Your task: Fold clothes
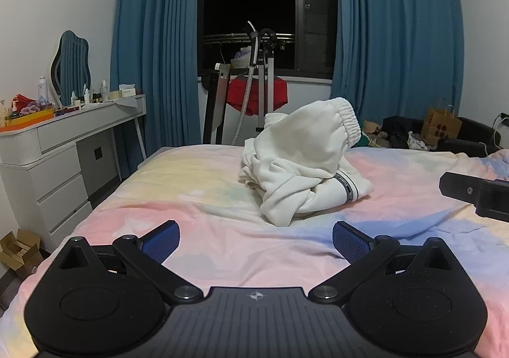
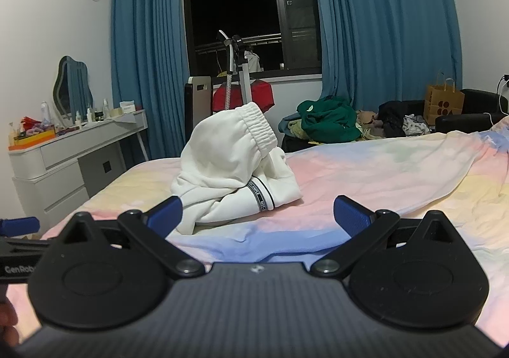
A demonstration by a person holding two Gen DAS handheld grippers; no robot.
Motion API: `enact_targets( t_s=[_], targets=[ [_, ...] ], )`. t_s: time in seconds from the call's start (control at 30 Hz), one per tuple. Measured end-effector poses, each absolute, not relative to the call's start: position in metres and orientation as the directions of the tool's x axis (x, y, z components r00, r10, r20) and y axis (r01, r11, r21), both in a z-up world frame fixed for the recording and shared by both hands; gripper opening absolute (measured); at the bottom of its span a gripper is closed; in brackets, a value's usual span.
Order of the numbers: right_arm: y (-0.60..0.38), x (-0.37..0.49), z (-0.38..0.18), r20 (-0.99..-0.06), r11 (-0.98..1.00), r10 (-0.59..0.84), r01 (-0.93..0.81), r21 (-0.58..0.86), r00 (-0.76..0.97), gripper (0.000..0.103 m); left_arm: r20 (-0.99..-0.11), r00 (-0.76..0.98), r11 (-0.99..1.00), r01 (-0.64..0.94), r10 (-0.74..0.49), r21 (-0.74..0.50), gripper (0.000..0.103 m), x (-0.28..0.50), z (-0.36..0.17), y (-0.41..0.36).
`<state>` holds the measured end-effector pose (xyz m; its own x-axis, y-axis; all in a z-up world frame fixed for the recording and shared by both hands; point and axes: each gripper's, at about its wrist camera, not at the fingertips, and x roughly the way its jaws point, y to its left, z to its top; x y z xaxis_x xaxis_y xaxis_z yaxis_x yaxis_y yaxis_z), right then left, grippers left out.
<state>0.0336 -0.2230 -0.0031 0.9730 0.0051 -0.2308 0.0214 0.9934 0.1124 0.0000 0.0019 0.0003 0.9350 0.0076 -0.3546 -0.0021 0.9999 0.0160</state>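
left gripper (image 1: pixel 256 242): black matte plastic, rounded pivot housings, ridged grey body; jaws spread wide, nothing between them; blue pads (image 1: pixel 159 243) with fine knurled grid; hovers over near part of bed, short of the garment
right gripper (image 2: pixel 257 214): same build, jaws wide apart, holding nothing; blue textured pads (image 2: pixel 351 214); its left finger overlaps the garment's near edge in view, contact cannot tell
white garment (image 1: pixel 302 160): soft fleece-like knit, crumpled into a tall mound, unfolded; ribbed elastic waistband (image 2: pixel 257 125) sticks up at top; woven band with black edge stripes and small lettering (image 2: pixel 262 197) wraps the lower fold; sits mid-bed, ahead of both grippers
bed sheet (image 1: pixel 197 199): smooth cotton-like fabric, pastel tie-dye in pink, yellow, blue; shallow wrinkles
curtains (image 1: pixel 152 39): heavy blue cloth, vertical pleats, either side of dark window
dresser (image 1: pixel 60 160): white, flat drawers, fluted rounded corner; top cluttered with bottles, small items
mirror (image 1: pixel 71 65): wavy-edged frame, stands on dresser
garment steamer (image 1: pixel 254 78): metal pole, braided hose, red cloth hanging behind it
green clothing pile (image 2: pixel 327 117): bunched fabric beyond the bed
paper bag (image 2: pixel 443 101): brown kraft, twine handles, dark dots printed
cardboard box (image 1: pixel 20 251): open flaps, on floor by dresser
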Motion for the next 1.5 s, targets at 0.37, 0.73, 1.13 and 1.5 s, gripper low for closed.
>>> enact_targets(
  t_s=[0.37,0.73,1.13,1.5],
  targets=[
    [-0.229,0.034,-0.003,-0.233,0.988,-0.020,0.055,0.143,0.972,0.103,-0.383,0.924,1.000,-0.020,0.012,-0.017,0.103,0.000,0.001,0.008],
    [-0.234,0.028,-0.003,-0.134,0.975,0.000,0.030,0.222,0.991,0.103,-0.383,0.924,0.999,-0.027,0.011,-0.037,0.103,0.003,-0.002,0.010],
    [-0.234,0.027,0.005,-0.126,0.986,-0.004,0.024,0.166,0.992,0.103,-0.344,0.939,1.000,0.008,-0.002,0.015,0.103,0.002,-0.004,0.003],
    [-0.275,0.030,0.006,-0.202,0.949,-0.017,0.079,0.305,0.979,0.103,-0.333,0.931,0.942,0.236,-0.149,0.239,0.103,0.088,-0.001,-0.052]
  ],
)
